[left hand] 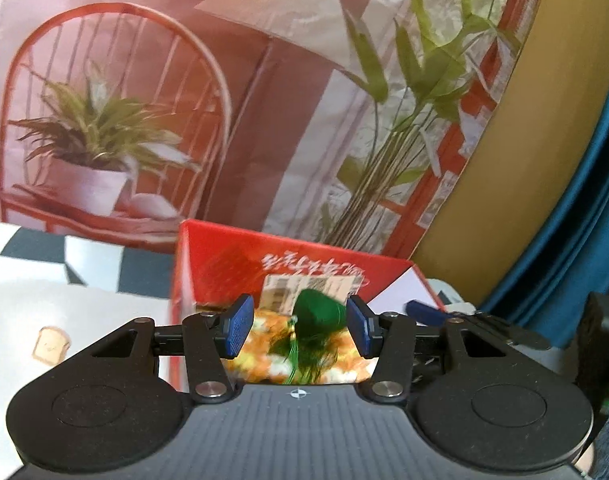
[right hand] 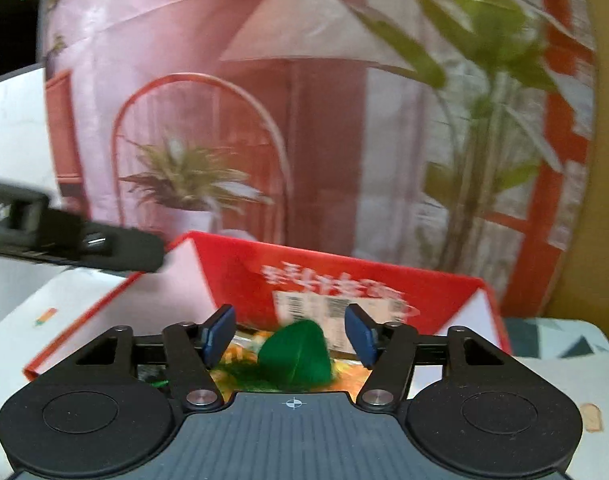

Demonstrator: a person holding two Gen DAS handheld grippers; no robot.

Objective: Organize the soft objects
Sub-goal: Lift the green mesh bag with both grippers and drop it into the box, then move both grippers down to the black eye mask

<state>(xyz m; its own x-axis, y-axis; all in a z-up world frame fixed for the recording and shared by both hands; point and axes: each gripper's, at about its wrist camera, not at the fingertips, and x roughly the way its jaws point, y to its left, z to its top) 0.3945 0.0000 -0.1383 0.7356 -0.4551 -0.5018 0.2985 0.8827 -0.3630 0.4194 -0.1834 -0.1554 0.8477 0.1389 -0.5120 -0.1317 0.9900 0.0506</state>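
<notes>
A green soft pouch with a green tassel lies inside an open red cardboard box, on the box's orange and yellow printed floor. My left gripper is open over the box, its blue pads either side of the pouch and not closed on it. In the right wrist view the same green pouch lies in the red box, and my right gripper is open above it, its jaws wide apart. Part of the left gripper crosses the left edge of that view.
The box stands on a white table cover with small printed pictures. A large printed backdrop of a red chair, lamp and plants hangs right behind the box. A blue curtain hangs at the right.
</notes>
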